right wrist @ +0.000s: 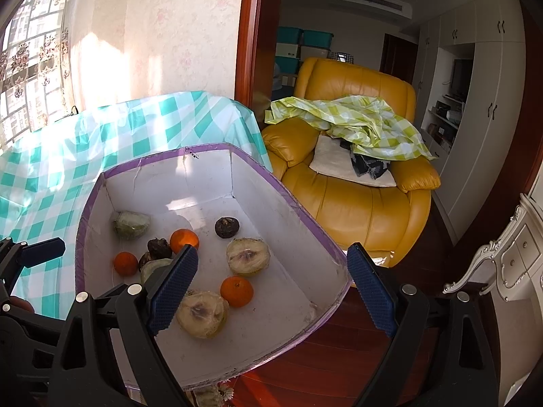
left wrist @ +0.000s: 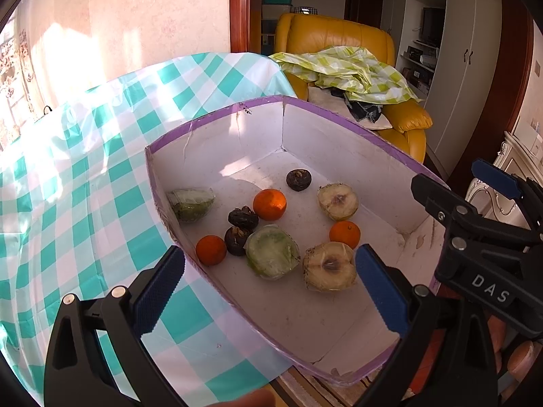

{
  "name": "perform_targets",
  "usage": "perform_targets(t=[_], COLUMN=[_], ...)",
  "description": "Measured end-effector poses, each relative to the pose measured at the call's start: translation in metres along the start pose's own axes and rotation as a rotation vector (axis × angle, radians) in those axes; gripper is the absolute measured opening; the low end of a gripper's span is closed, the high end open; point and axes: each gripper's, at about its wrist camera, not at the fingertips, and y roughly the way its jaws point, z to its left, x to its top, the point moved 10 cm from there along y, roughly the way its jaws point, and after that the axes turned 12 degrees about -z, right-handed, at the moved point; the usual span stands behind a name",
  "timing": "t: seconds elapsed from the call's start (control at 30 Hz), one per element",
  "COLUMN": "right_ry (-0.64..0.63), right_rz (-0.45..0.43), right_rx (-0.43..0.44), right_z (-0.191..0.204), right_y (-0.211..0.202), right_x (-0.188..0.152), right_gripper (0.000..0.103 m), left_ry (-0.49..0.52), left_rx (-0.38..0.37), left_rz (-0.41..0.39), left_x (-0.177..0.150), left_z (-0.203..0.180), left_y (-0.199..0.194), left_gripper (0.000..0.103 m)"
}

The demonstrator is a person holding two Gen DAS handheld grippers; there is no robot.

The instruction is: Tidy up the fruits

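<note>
Being held spread and empty above the purple-edged box (left wrist: 339, 129) are the left gripper (left wrist: 271, 281) and right gripper (right wrist: 271, 288), while the mixed fruits (left wrist: 269, 203) are lying scattered together on its floor, apparently unsorted

Loose mixed fruits (left wrist: 271, 230) inside white box (left wrist: 322, 135)
</note>
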Motion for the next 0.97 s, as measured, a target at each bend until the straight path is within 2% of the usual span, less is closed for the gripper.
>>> perform_targets(t=[0.43,0.77,0.87,0.97], right_ry=[0.001,0.023,0.037,0.012], right_rz=[0.000,-0.001,-0.018,-0.055], right_rx=[-0.001,-0.006,0.023,0.070], right_z=[-0.001,-0.008,-0.003,0.018], right_y=[-0.001,-0.002,-0.006,-0.020], right_x=[-0.002,0.000,0.008,0.021], right_gripper=[0.087,0.087,0.087,0.087], left_ry=[0.002,-0.026,-0.047,-0.083], left_rx=[0.000,-0.046,-0.049,-0.007], left_rz=[-0.003,-0.007,-0.028,-0.073], left_x=[0.001,0.008,0.011,0.013], left_z=[-0.001,-0.006,0.005,0.038], left_y=[0.000,0.003,-0.007,-0.029], left_gripper=[0.101,0.101,0.101,0.101])
